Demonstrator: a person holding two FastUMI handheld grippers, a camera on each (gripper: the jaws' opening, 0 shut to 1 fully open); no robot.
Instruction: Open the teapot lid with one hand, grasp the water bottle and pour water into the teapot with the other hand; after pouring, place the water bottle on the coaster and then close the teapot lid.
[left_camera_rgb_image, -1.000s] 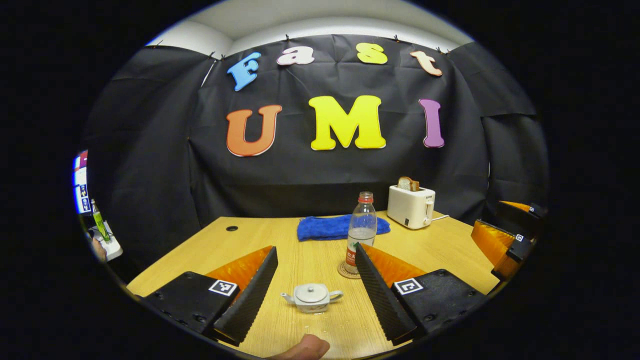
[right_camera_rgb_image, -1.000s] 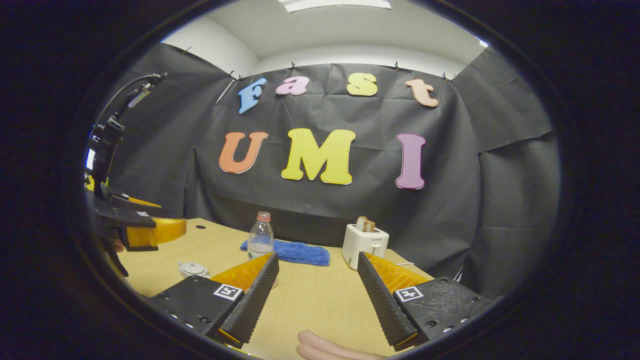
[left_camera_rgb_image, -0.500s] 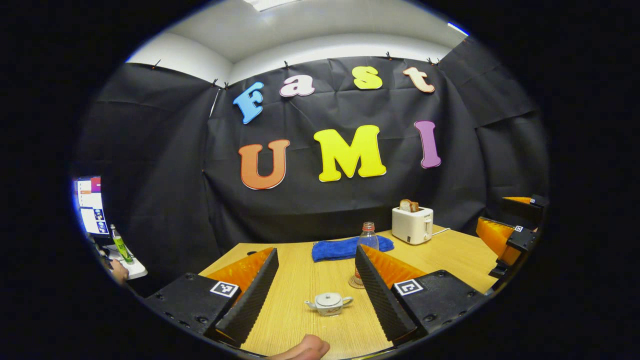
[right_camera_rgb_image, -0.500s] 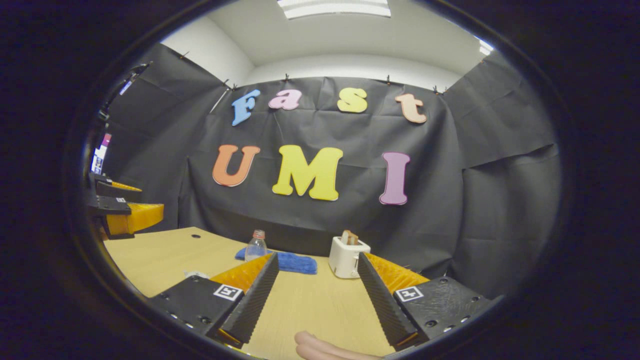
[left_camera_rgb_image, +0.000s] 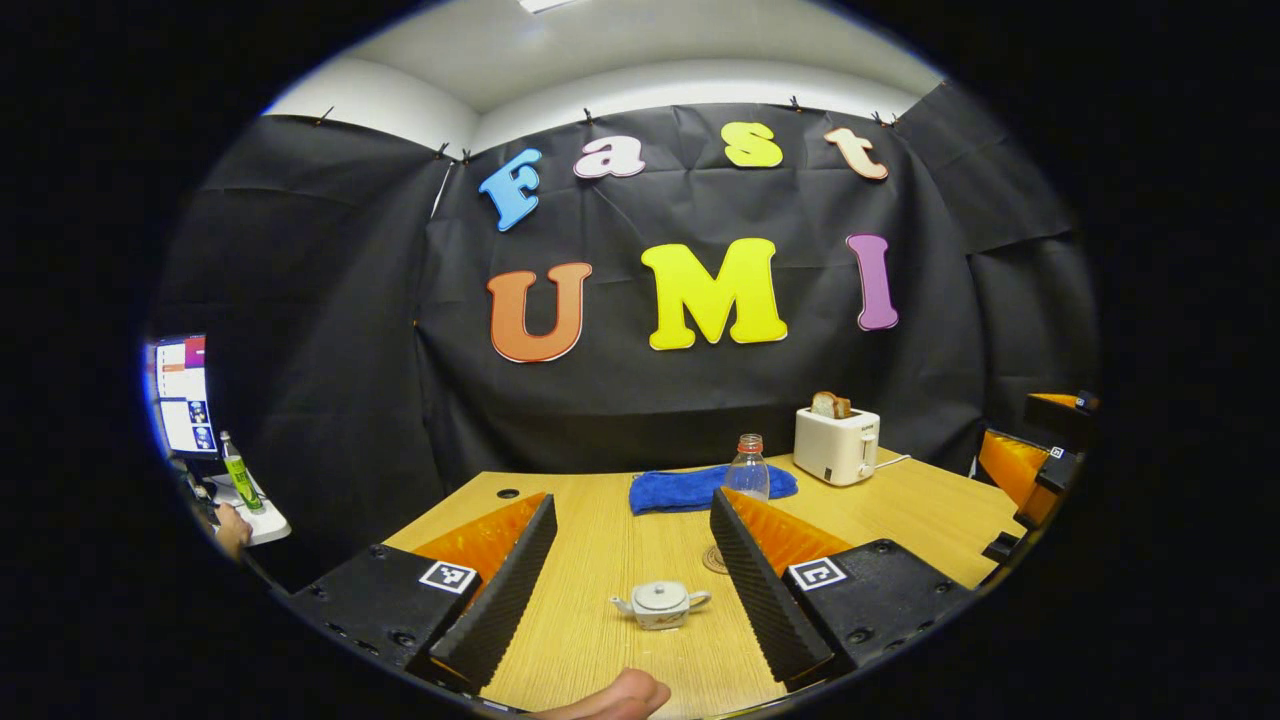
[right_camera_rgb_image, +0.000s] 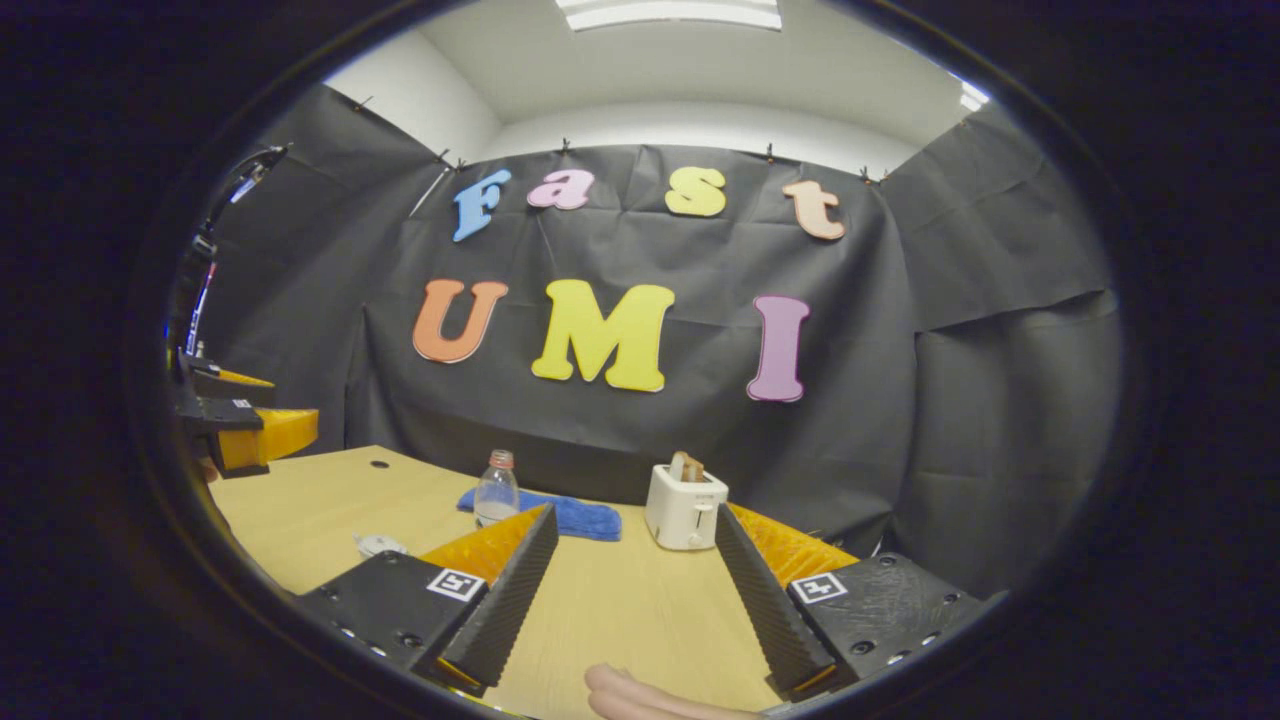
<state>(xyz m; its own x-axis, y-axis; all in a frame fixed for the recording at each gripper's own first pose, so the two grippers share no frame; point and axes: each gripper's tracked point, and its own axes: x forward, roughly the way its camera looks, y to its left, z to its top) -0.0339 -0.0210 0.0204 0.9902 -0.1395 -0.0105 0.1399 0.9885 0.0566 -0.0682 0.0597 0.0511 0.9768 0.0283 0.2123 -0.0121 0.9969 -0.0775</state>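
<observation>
Teapot (left_camera_rgb_image: 660, 604) lidded; bottle (left_camera_rgb_image: 748, 473) behind it, seemingly on coaster (left_camera_rgb_image: 714, 559) (half hidden). My left tool (left_camera_rgb_image: 630, 575) and right tool (right_camera_rgb_image: 630, 580) gape, empty. Fits start or finish.

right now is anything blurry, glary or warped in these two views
Left gripper view: sharp, evenly lit; fisheye bends the table edge; teapot crisp between the open left tongs. Right gripper view: ceiling light glares at top; toaster clear; teapot small near the edge; right tongs open.
</observation>
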